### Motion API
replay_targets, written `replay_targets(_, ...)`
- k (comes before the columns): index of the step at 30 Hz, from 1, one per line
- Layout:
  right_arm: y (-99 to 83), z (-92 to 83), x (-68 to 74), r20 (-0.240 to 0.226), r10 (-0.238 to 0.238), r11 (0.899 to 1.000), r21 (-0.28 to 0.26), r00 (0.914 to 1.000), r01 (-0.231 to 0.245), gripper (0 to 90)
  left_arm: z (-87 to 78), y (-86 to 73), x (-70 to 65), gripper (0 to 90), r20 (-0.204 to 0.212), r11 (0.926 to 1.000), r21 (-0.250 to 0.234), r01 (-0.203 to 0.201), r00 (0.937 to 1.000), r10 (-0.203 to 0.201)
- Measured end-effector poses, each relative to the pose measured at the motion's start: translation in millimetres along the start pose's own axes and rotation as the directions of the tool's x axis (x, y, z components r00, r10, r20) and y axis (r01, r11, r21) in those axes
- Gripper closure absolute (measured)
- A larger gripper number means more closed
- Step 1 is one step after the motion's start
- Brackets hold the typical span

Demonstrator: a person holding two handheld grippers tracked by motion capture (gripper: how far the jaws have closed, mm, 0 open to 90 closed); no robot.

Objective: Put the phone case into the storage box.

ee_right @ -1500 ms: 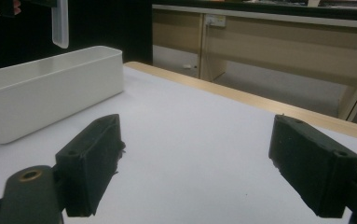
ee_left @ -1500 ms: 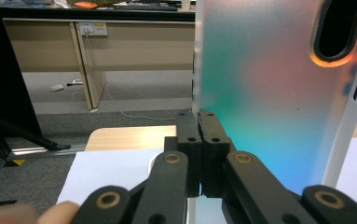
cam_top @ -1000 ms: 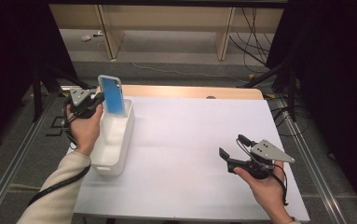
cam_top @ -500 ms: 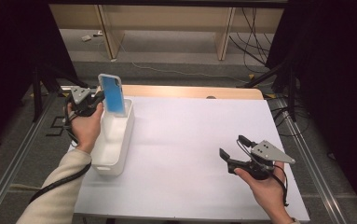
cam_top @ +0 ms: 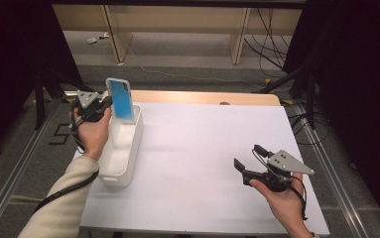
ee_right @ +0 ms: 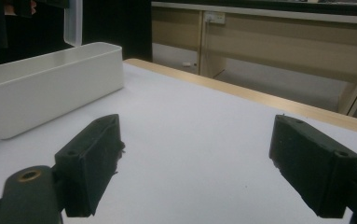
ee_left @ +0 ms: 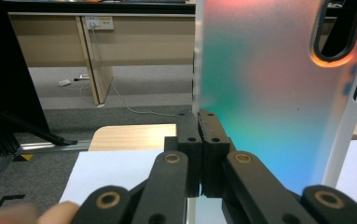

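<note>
Left gripper (ee_left: 199, 140): I have it clamped on the phone case's (cam_top: 119, 99) edge, upright above the white bin's (cam_top: 128, 158) far end, desk's (cam_top: 202, 144) left edge.
Right gripper (cam_top: 246, 166): released, nothing between its jaws, near right corner.
Obstructions: none between.
Surface: white sheet; wooden strip along far edge.
Room: cables (cam_top: 272, 39) on floor.

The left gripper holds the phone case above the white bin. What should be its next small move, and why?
Probably lower it a little, straight down. The left gripper is shut on one edge of the phone case, which stands upright over the far end of the white bin, not yet inside. The right gripper rests open, apart on the table, so nothing blocks the way.
</note>
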State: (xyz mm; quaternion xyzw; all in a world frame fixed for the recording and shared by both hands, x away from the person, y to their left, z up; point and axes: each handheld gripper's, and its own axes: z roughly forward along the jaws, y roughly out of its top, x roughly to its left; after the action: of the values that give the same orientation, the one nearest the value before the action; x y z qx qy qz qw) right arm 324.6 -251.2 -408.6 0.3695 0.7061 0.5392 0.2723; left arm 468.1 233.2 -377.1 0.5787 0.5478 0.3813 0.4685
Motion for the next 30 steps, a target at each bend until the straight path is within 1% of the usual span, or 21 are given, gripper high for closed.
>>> replay_targets(3,-0.3,0.1,0.2,0.000,0.002,1.000,-0.008,1.0000,-0.002,17.8,1.4,-0.5,0.1,88.5,-0.002,1.0000,0.002,0.003,1.0000,-0.003)
replay_targets(7,-0.6,-0.3,-0.1,0.000,-0.003,1.000,-0.003,1.0000,0.003,17.7,2.9,-0.1,-0.3,88.5,-0.001,1.0000,0.005,-0.001,1.0000,0.001)
replay_targets(8,-0.6,-0.7,-0.1,0.009,-0.007,1.000,0.002,0.9999,0.007,17.7,3.1,-0.1,-0.5,88.5,-0.002,1.0000,0.005,0.000,1.0000,0.000)
replay_targets(13,-1.0,-1.1,-0.2,0.008,-0.004,1.000,0.001,1.0000,0.004,17.7,5.3,-0.3,-0.6,88.5,-0.004,1.0000,0.006,0.002,1.0000,-0.002)
replay_targets(17,-1.4,-1.1,-0.1,0.017,-0.002,1.000,-0.002,0.9999,0.002,17.6,6.7,-0.8,0.2,88.5,-0.004,1.0000,0.008,0.002,1.0000,-0.002)
replay_targets(23,-1.4,-1.5,-0.3,0.011,-0.003,1.000,0.007,0.9999,0.003,17.5,9.5,-1.0,0.9,88.5,-0.011,0.9999,0.012,0.006,0.9999,-0.006)
replay_targets(24,-1.7,-1.1,-0.2,0.015,-0.003,1.000,0.002,0.9999,0.003,17.5,10.0,-1.2,0.9,88.5,-0.011,0.9999,0.014,0.006,0.9999,-0.006)
replay_targets(25,-1.7,-1.4,-0.4,0.010,-0.003,1.000,0.010,0.9999,0.003,17.4,10.5,-1.4,1.0,88.5,-0.012,0.9999,0.015,0.006,0.9999,-0.006)
replay_targets(30,-1.9,-1.0,-0.2,0.013,-0.004,1.000,0.002,0.9999,0.004,17.4,13.0,-1.6,1.1,88.5,-0.016,0.9998,0.018,0.004,0.9999,-0.004)
